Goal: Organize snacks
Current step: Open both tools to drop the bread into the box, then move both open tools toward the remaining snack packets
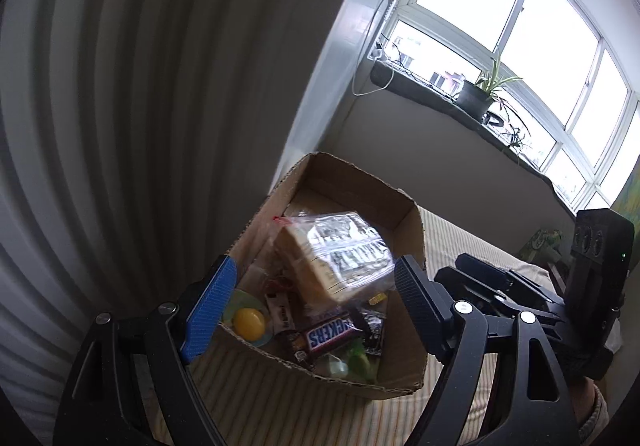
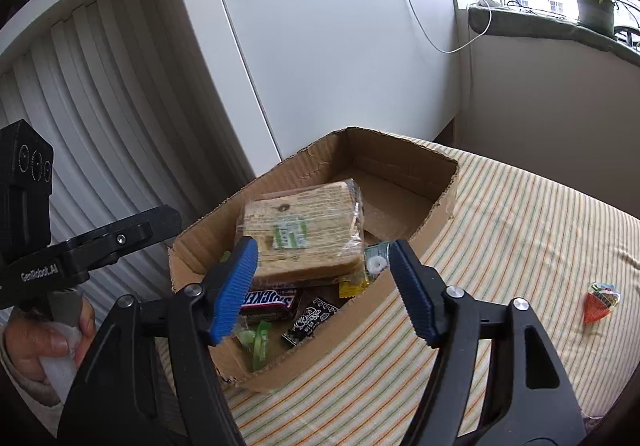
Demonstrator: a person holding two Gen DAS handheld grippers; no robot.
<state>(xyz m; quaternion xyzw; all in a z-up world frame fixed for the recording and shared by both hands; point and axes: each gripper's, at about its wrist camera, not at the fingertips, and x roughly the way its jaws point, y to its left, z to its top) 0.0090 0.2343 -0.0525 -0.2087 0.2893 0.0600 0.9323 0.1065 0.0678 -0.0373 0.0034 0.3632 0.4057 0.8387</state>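
An open cardboard box (image 1: 404, 382) (image 2: 400, 149) stands on a striped cloth. Inside lie a bagged sandwich (image 1: 336, 250) (image 2: 304, 234), a Snickers bar (image 1: 328, 336) (image 2: 268, 300), a yellow candy (image 1: 249, 320), a black packet (image 2: 310, 320) and green sweets (image 2: 256, 338). My left gripper (image 1: 316, 306) is open and empty above the box's near end. My right gripper (image 2: 322, 286) is open and empty above the box's near side. A red and multicoloured wrapped candy (image 2: 600, 304) lies alone on the cloth, right of the box.
The striped cloth (image 2: 520, 246) covers a soft surface. A white cabinet (image 2: 320, 45) and a slatted radiator stand behind the box. A windowsill with a potted plant (image 1: 478, 93) (image 2: 596, 5) is beyond. The right gripper's body (image 1: 560, 286) sits right of the box.
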